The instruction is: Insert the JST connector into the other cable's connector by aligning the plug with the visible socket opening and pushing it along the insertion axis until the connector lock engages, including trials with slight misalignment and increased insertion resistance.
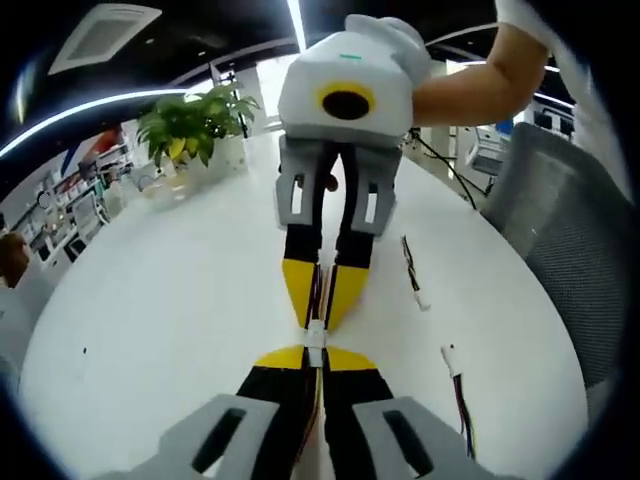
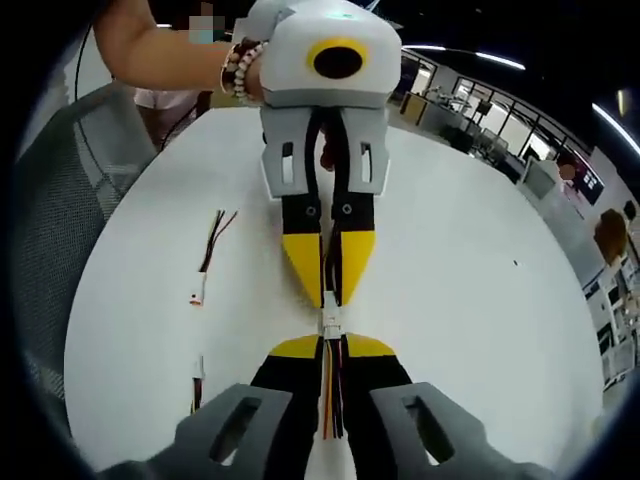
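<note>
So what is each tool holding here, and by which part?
Each tool is shut on a cable, pinching its wires just behind the white connector: left tool, right tool. The connectors meet between the tips.

Looks like I'm working in an open-plan office: big round white table (image 1: 180, 300), a grey mesh chair (image 1: 560, 210) at right, a potted plant (image 1: 195, 125) upper left, strip ceiling lights (image 1: 297, 20) and a ceiling AC vent (image 1: 100, 35) overhead, desks with monitors (image 2: 470, 125) in the upper right.
</note>
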A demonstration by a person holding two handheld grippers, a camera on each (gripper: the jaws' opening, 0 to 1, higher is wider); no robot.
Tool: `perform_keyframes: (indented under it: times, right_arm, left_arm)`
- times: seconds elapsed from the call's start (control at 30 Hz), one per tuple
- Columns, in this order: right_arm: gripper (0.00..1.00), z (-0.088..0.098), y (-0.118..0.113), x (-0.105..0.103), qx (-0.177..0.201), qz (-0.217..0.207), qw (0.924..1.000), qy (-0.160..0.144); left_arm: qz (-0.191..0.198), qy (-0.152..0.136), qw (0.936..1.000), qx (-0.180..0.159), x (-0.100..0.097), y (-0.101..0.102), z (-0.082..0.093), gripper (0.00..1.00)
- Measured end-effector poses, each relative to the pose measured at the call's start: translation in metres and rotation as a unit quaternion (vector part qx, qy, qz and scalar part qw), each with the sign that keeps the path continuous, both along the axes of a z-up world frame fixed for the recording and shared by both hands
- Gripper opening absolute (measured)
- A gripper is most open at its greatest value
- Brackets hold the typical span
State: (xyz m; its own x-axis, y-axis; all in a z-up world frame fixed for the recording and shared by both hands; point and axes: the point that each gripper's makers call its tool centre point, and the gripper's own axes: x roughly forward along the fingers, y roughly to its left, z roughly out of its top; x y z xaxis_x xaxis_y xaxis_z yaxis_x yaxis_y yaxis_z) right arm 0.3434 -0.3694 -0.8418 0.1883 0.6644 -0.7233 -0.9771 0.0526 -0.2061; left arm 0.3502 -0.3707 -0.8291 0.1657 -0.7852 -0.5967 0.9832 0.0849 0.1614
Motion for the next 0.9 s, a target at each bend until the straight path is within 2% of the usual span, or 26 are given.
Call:
perform_keyframes:
  times: [0.07,0.33,0.9]
  right_arm:
    - [0.04,-0.003,-0.002,0.01,-0.002,0.001,1.0,-0.002]
    - [0.04,-0.008,-0.001,0.015,-0.009,-0.003,0.9999,-0.007]
    - [0.05,-0.01,-0.001,0.022,-0.007,-0.006,0.9999,-0.01]
  left_arm:
    - [0.002,0.001,1.0,0.001,0.005,0.0,-0.002,0.0]
    - [0.011,0.011,0.9999,-0.001,0.017,0.0,-0.008,0.0]
    - [0.015,0.009,0.9998,0.008,0.02,-0.001,-0.009,0.0]
